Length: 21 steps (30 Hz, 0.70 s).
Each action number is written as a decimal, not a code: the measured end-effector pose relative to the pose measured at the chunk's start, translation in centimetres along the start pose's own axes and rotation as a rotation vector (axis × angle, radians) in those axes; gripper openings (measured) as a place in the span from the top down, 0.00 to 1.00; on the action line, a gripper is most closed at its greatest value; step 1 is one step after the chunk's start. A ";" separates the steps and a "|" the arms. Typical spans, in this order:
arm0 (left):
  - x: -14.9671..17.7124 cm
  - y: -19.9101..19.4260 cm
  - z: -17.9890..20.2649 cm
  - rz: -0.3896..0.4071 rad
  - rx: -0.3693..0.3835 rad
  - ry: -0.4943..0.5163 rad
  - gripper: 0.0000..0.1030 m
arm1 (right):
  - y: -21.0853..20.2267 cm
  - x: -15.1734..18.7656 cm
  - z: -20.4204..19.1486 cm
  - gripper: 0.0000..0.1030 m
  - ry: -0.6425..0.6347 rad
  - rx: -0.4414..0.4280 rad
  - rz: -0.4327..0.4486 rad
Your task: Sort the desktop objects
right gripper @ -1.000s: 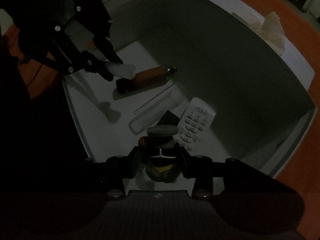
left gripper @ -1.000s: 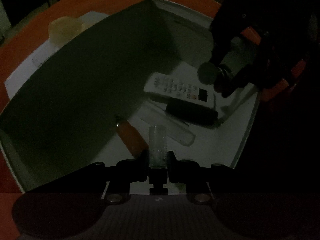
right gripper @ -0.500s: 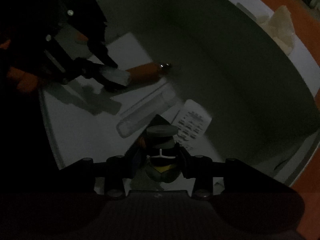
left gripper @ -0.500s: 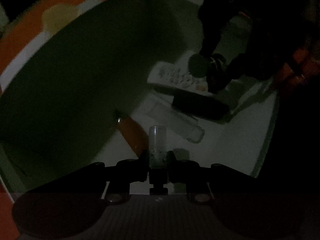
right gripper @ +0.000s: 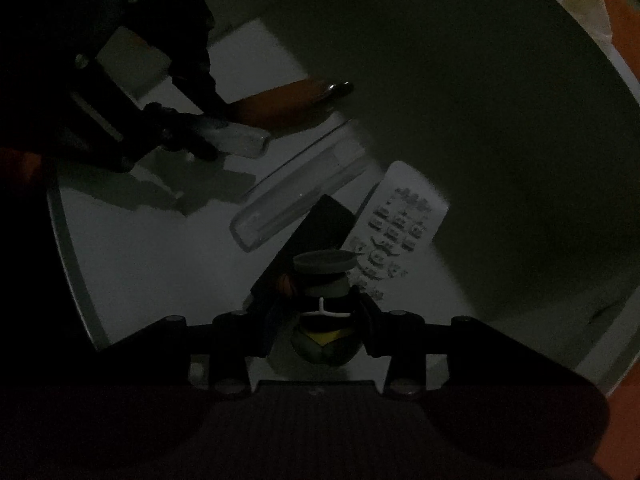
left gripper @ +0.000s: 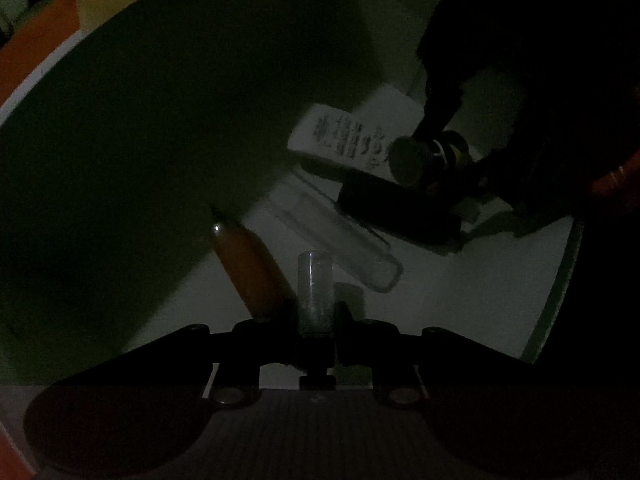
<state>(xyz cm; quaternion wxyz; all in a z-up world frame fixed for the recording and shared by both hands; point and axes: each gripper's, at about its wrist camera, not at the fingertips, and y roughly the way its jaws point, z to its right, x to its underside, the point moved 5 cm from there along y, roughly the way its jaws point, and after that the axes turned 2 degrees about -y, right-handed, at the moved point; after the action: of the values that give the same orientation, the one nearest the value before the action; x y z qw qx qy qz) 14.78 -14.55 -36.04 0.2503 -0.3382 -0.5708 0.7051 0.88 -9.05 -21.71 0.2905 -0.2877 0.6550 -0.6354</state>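
Both views are dim. My left gripper (left gripper: 315,314) is shut on a small clear vial (left gripper: 315,276), held upright low inside a white box (left gripper: 460,300). Just left of the vial lies an orange pen-like stick (left gripper: 248,268). A long clear case (left gripper: 348,244), a black bar (left gripper: 400,212) and a white remote (left gripper: 340,140) lie on the box floor. My right gripper (right gripper: 324,310) is shut on a small figurine in a peaked cap (right gripper: 324,266), just above the black bar (right gripper: 312,240) and the remote (right gripper: 400,232). The left gripper (right gripper: 188,136) shows at upper left with the vial (right gripper: 240,140).
The box's tall dark inner wall (left gripper: 160,120) curves around the left side, and its white rim (right gripper: 616,52) is close at the right. Outside the box an orange tabletop (left gripper: 28,48) carries a pale crumpled lump (left gripper: 104,0).
Both grippers have sunk deeper into the box, so its contents look larger and nearer. Both grips are unchanged.
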 end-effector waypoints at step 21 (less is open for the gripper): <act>-0.5 0.7 0.0 -0.009 -0.007 0.004 0.84 | 0.7 0.2 -0.3 0.56 -0.042 0.079 -0.013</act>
<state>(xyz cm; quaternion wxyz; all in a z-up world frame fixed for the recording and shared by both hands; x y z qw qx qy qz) 15.14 -15.06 -36.64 0.2534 -0.3380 -0.5742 0.7013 0.53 -8.99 -22.40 0.3112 -0.2935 0.6212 -0.6566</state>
